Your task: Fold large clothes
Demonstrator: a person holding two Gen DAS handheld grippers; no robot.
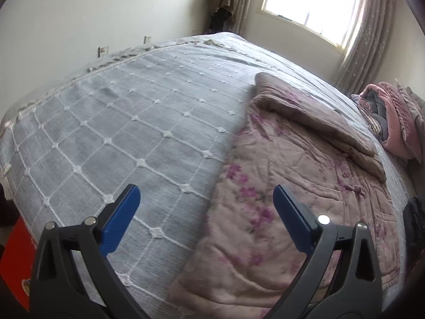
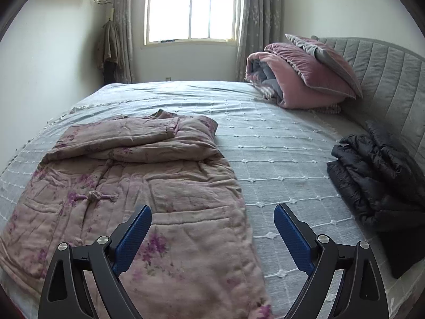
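Note:
A pinkish-beige quilted jacket with purple flowers lies flat on the bed, both sleeves folded across its chest, a knot button showing at the front. In the left wrist view the same jacket runs along the right half of the picture. My left gripper hangs open above the jacket's left edge, nothing between its blue pads. My right gripper is open too, above the jacket's right hem edge, empty.
The bed has a grey-blue cover with a white grid. A folded black puffer jacket lies at the right by the grey headboard. Pink quilts and pillows are stacked at the head. A window is behind.

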